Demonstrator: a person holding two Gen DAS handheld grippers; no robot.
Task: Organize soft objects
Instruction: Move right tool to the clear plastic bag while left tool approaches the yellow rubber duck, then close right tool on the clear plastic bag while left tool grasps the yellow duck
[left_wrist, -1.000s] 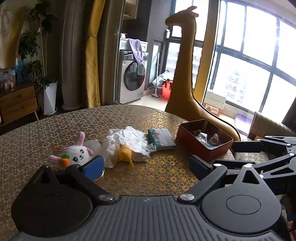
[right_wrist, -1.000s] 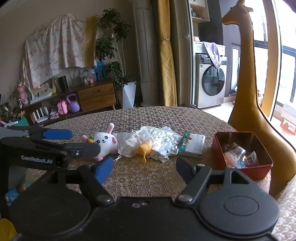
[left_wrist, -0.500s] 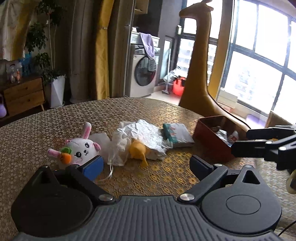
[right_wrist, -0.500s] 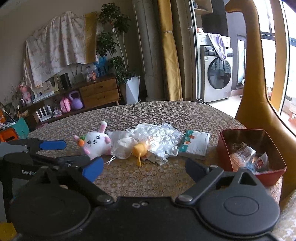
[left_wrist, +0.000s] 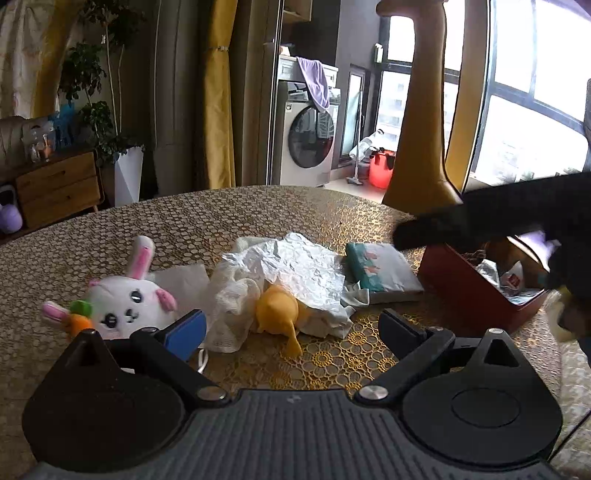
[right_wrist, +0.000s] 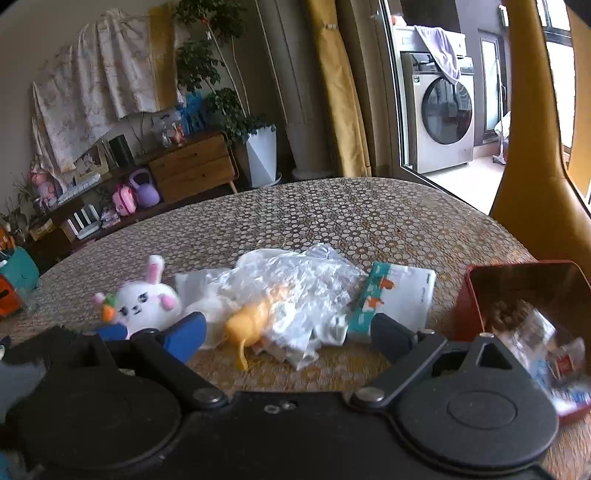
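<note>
both jaws are held wide with nothing in them. the yellow duck (left_wrist: 275, 308) should be pinched softly by the left gripper (left_wrist: 291, 326), clear of the crinkly bag (left_wrist: 295, 266).

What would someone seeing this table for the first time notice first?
Probably the white bunny plush with pink ears, lying at the left of the patterned table. Beside it to the right a yellow soft toy pokes out from under crumpled white plastic, and a red box of small packets sits at the far right. Both tongs, left and right, hang open and empty in front of the pile.
</note>
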